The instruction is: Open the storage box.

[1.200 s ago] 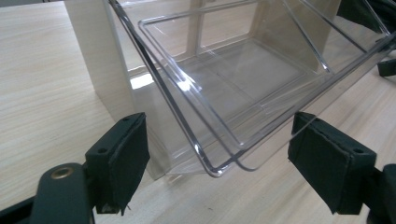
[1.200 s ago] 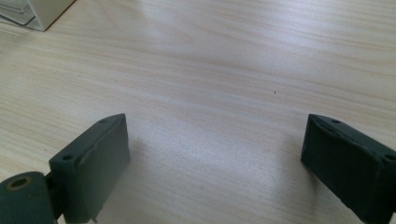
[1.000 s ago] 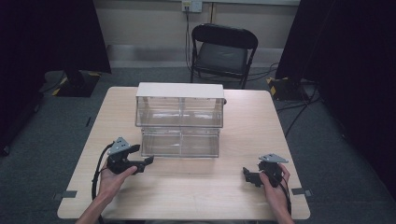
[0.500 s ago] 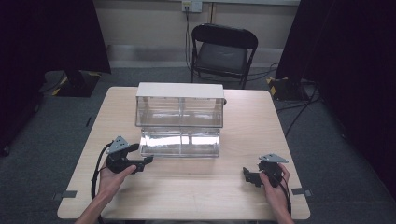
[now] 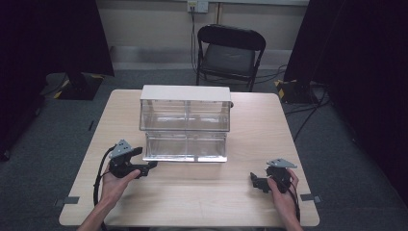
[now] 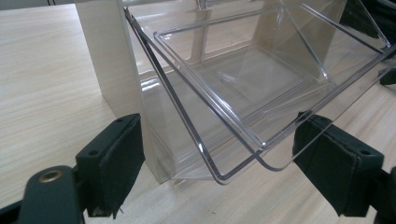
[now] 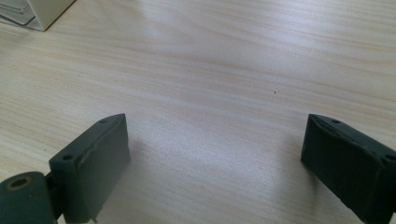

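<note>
- While both hands rest near the table's (image 5: 192, 202) front edge, a clear two-tier drawer cabinet (image 5: 185, 122) w/ a pale top sits mid-table, a bit toward the far side.
- Lower tier: clear drawer (image 5: 185, 147) stands out toward the person, tilted in the left gripper view (image 6: 243, 93); nothing seen inside it.
- Left gripper (image 5: 144, 167): on the table at the drawer's front-left corner, jaws wide apart. In its own view (image 6: 224, 163) the drawer's corner sits between the pads, w/ no contact visible; nothing clamped.
- Right gripper (image 5: 257, 182): front-right of the table, well apart from the cabinet, jaws wide apart (image 7: 210, 163), bare wood between them, holding nothing.
- Black folding chair (image 5: 230, 50) stands beyond the table's far edge.
</note>
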`<state>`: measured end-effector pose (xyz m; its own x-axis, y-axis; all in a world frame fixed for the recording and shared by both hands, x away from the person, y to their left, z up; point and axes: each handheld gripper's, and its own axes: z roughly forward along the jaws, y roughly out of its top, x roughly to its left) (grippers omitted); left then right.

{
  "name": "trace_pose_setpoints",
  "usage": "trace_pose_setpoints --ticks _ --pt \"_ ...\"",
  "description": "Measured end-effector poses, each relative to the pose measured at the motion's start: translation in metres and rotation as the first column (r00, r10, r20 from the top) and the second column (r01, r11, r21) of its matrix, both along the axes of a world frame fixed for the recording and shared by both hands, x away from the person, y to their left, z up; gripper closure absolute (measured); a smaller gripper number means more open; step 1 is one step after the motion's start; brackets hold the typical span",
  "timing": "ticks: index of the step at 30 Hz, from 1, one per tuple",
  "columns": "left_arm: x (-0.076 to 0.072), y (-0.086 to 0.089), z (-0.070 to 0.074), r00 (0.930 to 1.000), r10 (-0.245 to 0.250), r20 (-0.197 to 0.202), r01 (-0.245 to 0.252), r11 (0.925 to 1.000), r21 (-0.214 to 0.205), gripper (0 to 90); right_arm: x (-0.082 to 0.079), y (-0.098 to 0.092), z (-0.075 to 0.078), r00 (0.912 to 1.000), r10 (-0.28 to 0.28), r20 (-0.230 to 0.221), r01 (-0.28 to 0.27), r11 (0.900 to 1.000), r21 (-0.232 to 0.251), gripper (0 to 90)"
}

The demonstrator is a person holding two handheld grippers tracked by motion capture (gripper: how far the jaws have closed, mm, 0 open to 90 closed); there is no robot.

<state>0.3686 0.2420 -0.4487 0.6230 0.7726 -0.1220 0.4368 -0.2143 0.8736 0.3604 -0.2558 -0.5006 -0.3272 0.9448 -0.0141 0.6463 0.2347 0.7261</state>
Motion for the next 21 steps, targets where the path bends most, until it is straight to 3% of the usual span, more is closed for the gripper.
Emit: trace_pose_setpoints --ticks 21 --pt "0.0009 -0.0026 0.0060 1.0000 0.001 0.006 -0.001 1.0000 0.006 16.0 0.0002 0.0003 0.0000 1.0000 0.001 -0.001 -0.001 1.0000 0.002 6.9"
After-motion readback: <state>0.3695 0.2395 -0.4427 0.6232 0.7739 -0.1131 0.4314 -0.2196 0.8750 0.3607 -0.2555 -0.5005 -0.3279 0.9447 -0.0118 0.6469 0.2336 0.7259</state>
